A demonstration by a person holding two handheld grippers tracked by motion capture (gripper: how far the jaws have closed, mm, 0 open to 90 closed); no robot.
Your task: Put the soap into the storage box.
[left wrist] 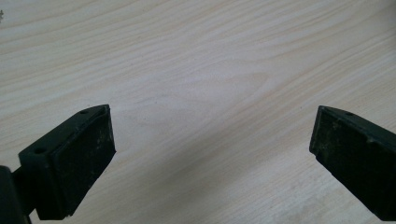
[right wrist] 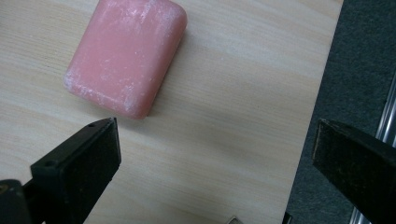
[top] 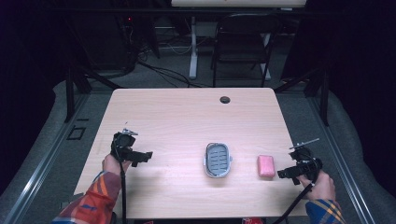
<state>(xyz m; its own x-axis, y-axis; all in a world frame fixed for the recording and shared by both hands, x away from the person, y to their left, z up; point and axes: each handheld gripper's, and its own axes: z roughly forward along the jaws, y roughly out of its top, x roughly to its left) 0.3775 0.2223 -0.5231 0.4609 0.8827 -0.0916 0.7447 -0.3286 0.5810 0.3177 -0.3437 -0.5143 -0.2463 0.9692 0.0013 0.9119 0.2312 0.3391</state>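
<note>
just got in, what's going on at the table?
A person holds a hand-held gripper in each hand over a wooden table; neither grips anything. The left hand-held gripper is open over bare wood. The right hand-held gripper is open too, beside a pink soap bar but not touching it. A grey soap dish sits at mid-table, empty, left of the bar. Nothing has been picked up.

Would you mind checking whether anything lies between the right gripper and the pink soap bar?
Nothing visible does. The right gripper, jaws open, sits just right of the soap bar, with bare table between them.
</note>
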